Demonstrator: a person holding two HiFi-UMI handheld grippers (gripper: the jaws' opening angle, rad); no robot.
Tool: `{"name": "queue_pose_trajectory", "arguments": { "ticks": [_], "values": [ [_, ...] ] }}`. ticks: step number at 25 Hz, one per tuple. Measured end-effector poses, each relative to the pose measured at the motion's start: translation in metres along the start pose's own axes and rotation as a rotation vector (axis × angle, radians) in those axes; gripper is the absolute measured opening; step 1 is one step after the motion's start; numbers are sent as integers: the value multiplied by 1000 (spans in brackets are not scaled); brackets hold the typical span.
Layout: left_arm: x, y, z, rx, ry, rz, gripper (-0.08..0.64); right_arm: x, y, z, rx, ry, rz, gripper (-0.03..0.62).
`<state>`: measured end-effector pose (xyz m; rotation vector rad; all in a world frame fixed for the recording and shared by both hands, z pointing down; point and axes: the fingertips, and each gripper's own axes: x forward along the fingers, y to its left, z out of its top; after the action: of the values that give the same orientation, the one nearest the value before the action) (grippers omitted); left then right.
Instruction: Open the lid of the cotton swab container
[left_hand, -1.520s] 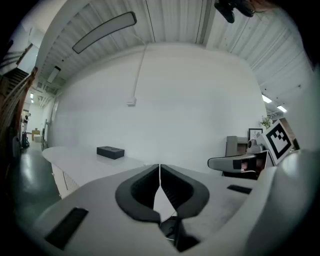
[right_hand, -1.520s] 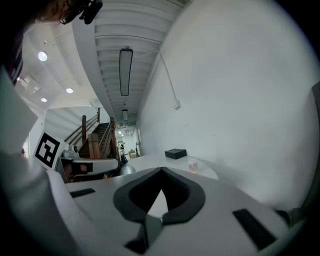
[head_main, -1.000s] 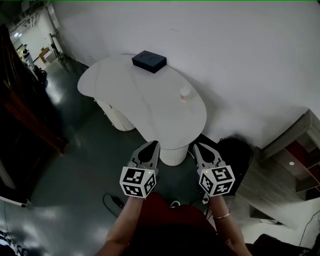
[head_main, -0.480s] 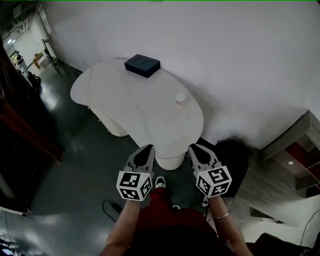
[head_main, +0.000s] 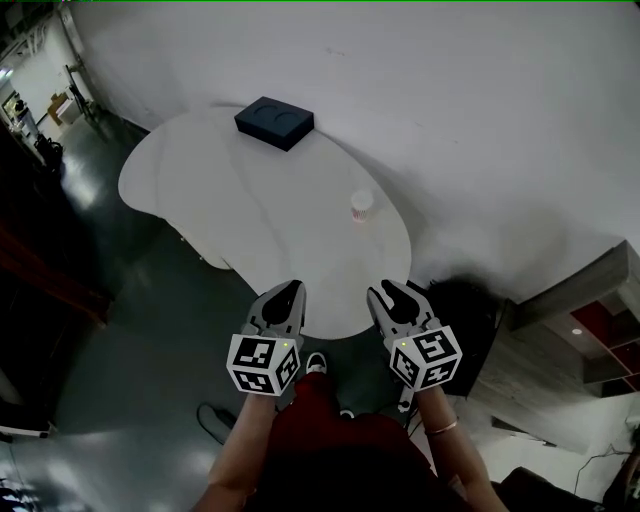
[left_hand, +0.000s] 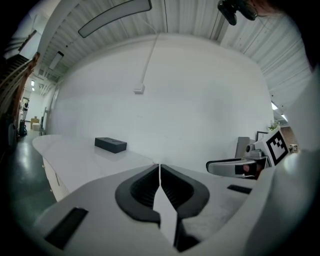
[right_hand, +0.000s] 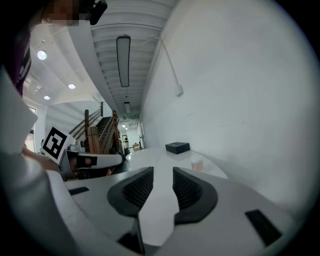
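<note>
The cotton swab container (head_main: 362, 206), a small clear cup with a white lid, stands near the right edge of the white table (head_main: 250, 200). The right gripper view shows the container (right_hand: 197, 164) ahead and slightly right. My left gripper (head_main: 291, 289) hovers over the table's near edge, shut and empty, its jaws meeting in the left gripper view (left_hand: 159, 166). My right gripper (head_main: 381, 290) is level with it on the right, well short of the container. Its jaws (right_hand: 162, 172) have just been opening and stand a little apart with nothing between them.
A flat black box (head_main: 274, 122) lies at the table's far end, by the white wall (head_main: 480, 120). Dark floor surrounds the table, and wooden shelving (head_main: 600, 330) stands at the right. Each gripper shows at the side of the other's view.
Both grippers have moved forward to the table's near edge, and the table sits closer in the head view. The right gripper's jaws have parted; the left's stayed shut.
</note>
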<state>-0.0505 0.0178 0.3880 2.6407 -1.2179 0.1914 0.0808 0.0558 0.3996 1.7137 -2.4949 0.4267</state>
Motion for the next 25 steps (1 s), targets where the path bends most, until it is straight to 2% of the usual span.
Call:
{"name": "queue_pose_trajectory", "arguments": {
  "ticks": [1, 15, 25],
  "values": [
    [7, 5, 1, 0, 2, -3, 32, 7, -3, -1, 8, 8, -1, 116],
    [79, 54, -8, -46, 87, -81, 34, 81, -40, -7, 53, 92, -60, 161],
    [114, 81, -11, -56, 123, -118, 55, 123, -62, -11, 40, 156, -104, 227]
  ]
}}
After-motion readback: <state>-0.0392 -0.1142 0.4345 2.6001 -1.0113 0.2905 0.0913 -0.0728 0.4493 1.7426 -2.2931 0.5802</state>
